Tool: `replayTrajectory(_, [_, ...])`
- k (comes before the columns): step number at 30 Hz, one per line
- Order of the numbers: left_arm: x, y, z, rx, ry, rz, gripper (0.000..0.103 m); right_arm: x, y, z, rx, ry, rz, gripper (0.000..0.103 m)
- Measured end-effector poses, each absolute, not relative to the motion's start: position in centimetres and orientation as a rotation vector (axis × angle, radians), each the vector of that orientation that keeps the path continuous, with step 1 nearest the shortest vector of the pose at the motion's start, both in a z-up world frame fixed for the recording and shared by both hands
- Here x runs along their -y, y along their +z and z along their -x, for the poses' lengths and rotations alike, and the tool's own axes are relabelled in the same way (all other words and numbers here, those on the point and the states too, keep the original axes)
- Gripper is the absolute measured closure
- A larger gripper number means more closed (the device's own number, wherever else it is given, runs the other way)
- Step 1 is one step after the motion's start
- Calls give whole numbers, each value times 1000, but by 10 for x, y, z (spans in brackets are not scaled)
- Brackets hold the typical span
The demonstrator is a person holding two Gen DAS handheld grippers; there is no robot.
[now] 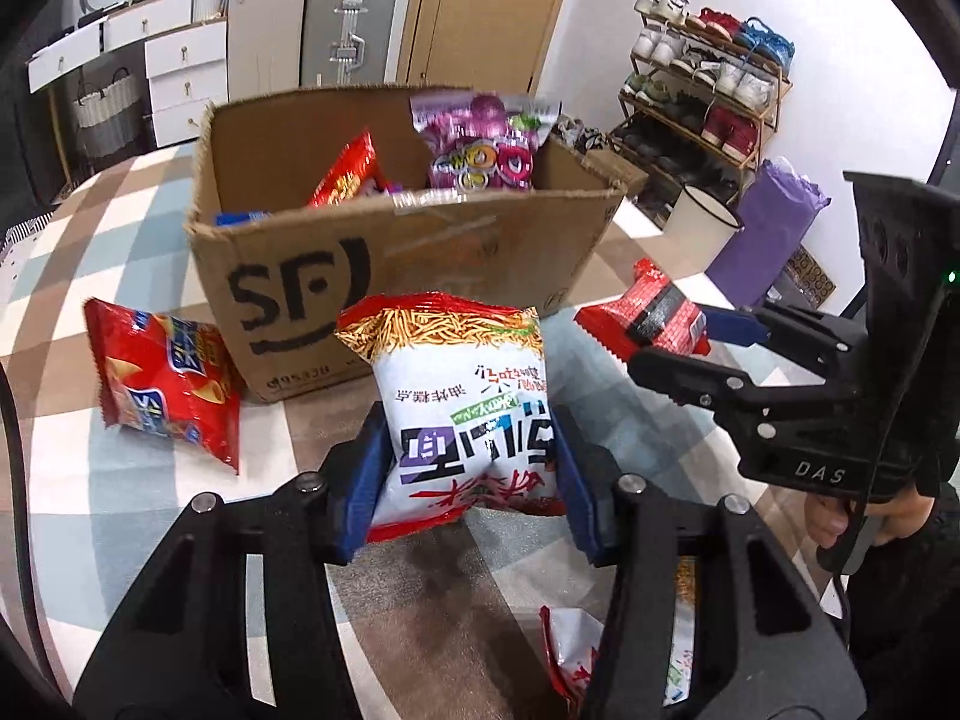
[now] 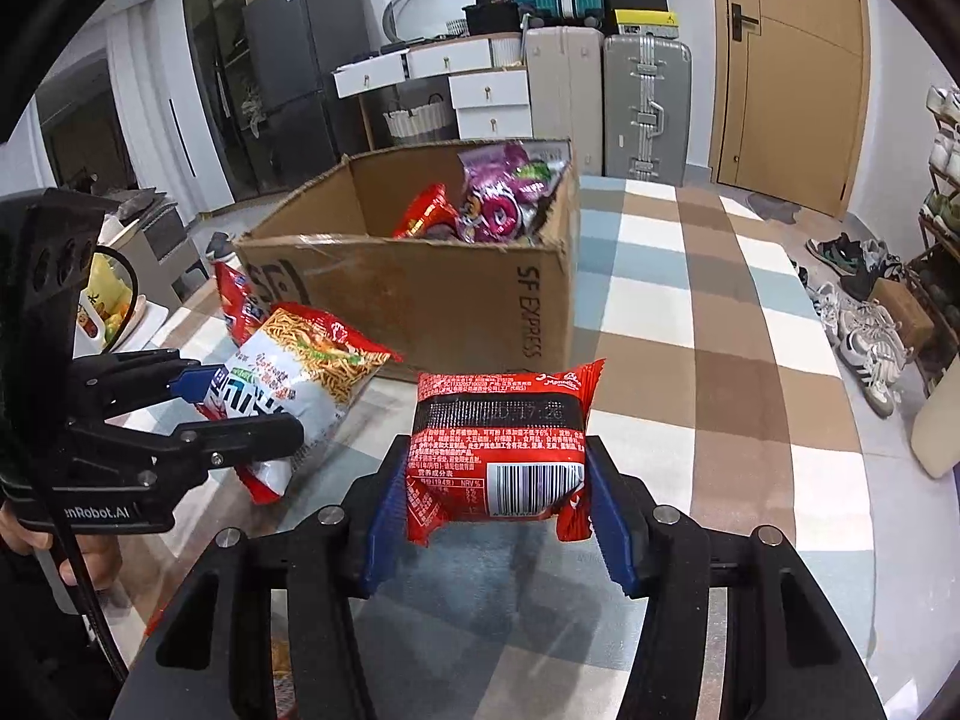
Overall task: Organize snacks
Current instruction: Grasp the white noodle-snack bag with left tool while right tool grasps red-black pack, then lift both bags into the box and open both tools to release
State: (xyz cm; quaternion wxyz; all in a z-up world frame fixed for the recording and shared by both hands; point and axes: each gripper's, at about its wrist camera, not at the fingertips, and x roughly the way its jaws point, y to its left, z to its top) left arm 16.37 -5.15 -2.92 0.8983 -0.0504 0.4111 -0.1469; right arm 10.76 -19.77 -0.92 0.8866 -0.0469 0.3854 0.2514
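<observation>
My left gripper (image 1: 465, 480) is shut on a white and red noodle-snack bag (image 1: 462, 402) and holds it above the checked tablecloth, in front of the cardboard SF box (image 1: 384, 276). It also shows in the right wrist view (image 2: 288, 372). My right gripper (image 2: 495, 492) is shut on a small red snack pack (image 2: 501, 450), held above the table to the right of the left one; it shows in the left wrist view (image 1: 654, 315). The box (image 2: 420, 294) holds a purple bag (image 1: 480, 144) and red bags.
A red chip bag (image 1: 168, 384) lies on the table left of the box. Another white and red bag (image 1: 570, 654) lies under my left gripper. A shoe rack (image 1: 708, 96), a white bin and a purple bag stand beyond the table's right edge.
</observation>
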Motion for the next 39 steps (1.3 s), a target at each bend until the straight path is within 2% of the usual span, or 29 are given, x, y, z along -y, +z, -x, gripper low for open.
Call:
replayTrajectory(23, [-19, 73, -104, -667, -227, 127, 54, 183, 55, -88, -662, 610, 68, 48])
replayTrajectory(39, [-18, 83, -175, -653, -173, 131, 54, 160, 77, -120, -618, 642, 58, 48])
